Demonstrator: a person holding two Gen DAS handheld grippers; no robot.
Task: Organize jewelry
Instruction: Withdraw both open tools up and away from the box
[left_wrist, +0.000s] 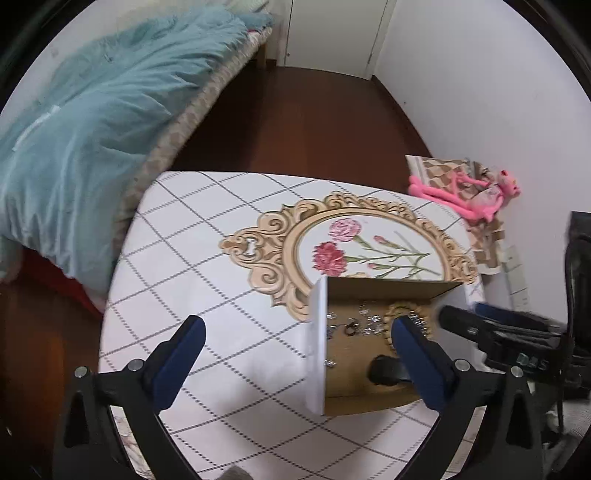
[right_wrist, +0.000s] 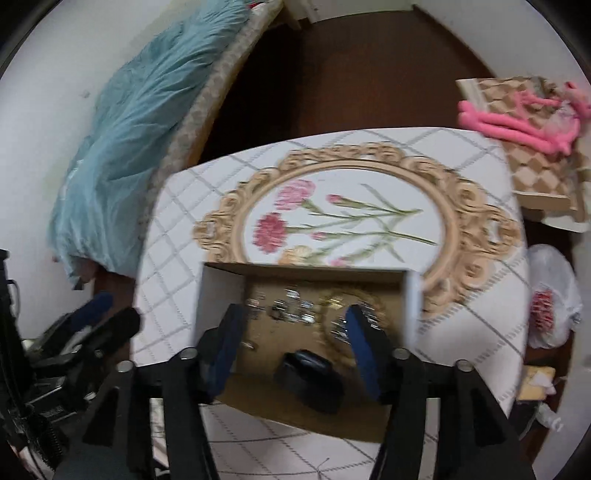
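An open cardboard box (left_wrist: 384, 290) with white flaps lies on a table covered by a checked cloth. Inside it are several small silver jewelry pieces (left_wrist: 364, 321), a beaded bracelet (left_wrist: 397, 308) and a black object (left_wrist: 384, 369). My left gripper (left_wrist: 299, 328) is open and empty, straddling the box's left flap. My right gripper (right_wrist: 291, 325) is open and empty, held over the box (right_wrist: 306, 271), with the silver pieces (right_wrist: 295, 306), the bracelet (right_wrist: 351, 295) and the black object (right_wrist: 310, 380) between its fingers. The right gripper also shows in the left wrist view (left_wrist: 461, 314).
The tablecloth (left_wrist: 207, 258) carries a gold-framed flower print (left_wrist: 369, 243). A bed with a teal duvet (left_wrist: 92, 122) stands at the left. A pink plush toy (left_wrist: 465, 195) lies on a chequered box at the right. A white plastic bag (right_wrist: 550, 299) sits beside the table.
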